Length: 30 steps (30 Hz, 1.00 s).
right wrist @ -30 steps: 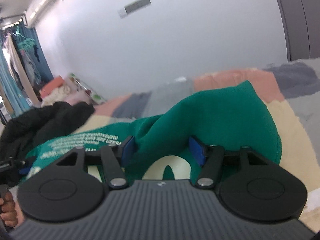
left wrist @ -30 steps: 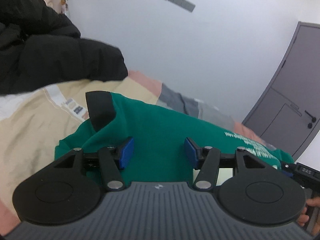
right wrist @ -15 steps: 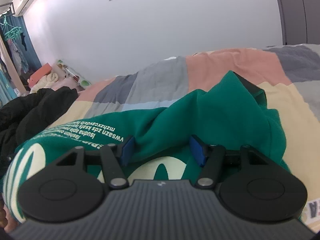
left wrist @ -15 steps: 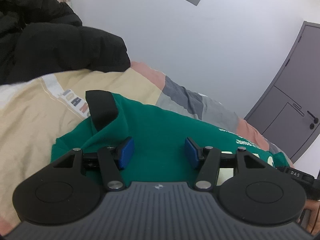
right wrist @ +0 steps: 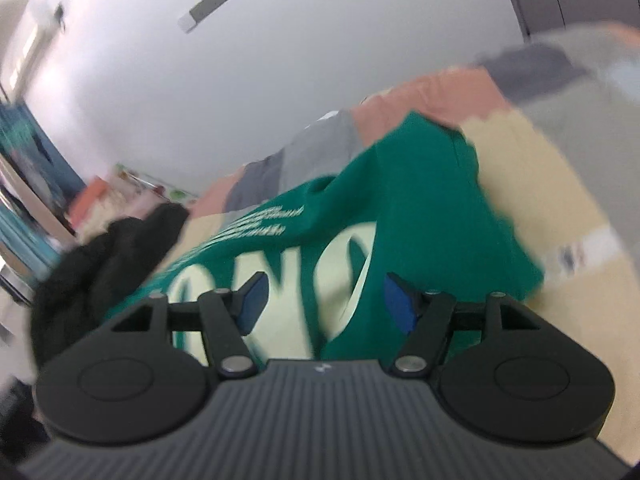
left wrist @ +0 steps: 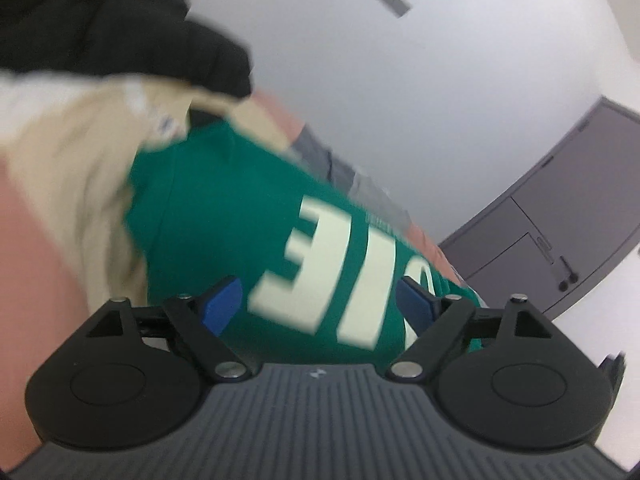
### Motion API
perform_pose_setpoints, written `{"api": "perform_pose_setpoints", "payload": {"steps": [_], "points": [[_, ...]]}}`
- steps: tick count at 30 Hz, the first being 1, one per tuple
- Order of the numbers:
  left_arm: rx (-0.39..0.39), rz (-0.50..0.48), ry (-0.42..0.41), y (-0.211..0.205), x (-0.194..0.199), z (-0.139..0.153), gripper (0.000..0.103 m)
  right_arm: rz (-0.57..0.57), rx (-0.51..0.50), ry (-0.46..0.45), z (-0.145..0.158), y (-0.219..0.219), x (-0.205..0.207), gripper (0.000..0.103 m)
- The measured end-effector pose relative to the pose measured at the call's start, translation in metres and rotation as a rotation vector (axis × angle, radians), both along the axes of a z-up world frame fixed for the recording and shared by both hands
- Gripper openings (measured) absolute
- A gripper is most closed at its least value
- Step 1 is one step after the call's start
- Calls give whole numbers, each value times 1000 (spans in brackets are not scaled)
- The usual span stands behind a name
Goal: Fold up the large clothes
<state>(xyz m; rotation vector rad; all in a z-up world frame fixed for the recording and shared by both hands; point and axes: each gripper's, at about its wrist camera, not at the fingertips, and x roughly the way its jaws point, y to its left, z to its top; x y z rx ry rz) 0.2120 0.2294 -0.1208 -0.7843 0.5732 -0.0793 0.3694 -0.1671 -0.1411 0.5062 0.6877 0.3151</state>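
The left gripper (left wrist: 318,304) has its jaws spread wide and opening, with nothing pinched: the blue pads (left wrist: 222,304) stand clear on either side, and the green sweatshirt (left wrist: 224,216) shows in the gap between them without being pressed. The right gripper (right wrist: 322,302) is also opening, its jaws moderately wide, the blue pads (right wrist: 396,306) apart from the cloth that shows between them.

The sweatshirt lies spread on the bed (left wrist: 60,168), its large cream letters (left wrist: 316,268) facing up in the left wrist view (they read upside down from this side). In the right wrist view the same garment (right wrist: 420,208) shows big rounded cream letters (right wrist: 288,280) and several lines of small print (right wrist: 260,222) further toward the wall. One green fold (right wrist: 424,136) rises at the far right part of the garment.

Under it the bedcover is patchwork: beige beside the sweatshirt, with salmon (right wrist: 448,92) and grey (right wrist: 320,148) panels toward the bed's far edge. A black jacket (left wrist: 100,12) is heaped on the bed to the left of the sweatshirt, just beside it; the right wrist view shows it too (right wrist: 104,264). Behind stand a white wall (left wrist: 400,100) and a grey door (left wrist: 560,220). Both views are blurred.
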Motion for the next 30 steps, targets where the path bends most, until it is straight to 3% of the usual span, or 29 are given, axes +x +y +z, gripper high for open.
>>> {"api": "perform_pose_setpoints", "payload": {"steps": [2,5,7,11,15,20,24,30], "points": [[-78,3,47,0,-4,-13,90,-20,38,31,-5,-6,-13,72],[-217,30,93,6,1,-37,93,-64,122,101,-20,-18,-22,89],[-290,60,105,12,8,-51,94,-101,202,168,-35,-27,-19,89],[-309,141,143,22,23,-70,94,-170,347,264,-67,-35,-1,89],[-331,145,144,30,45,-85,94,-216,378,296,-92,-27,21,89],[-333,139,119,36,66,-89,98,-243,381,247,-100,-21,44,90],[-359,148,87,40,82,-92,102,-286,450,219,-109,-20,61,100],[-406,176,69,44,98,-93,103,-307,460,150,-112,-11,91,101]]}}
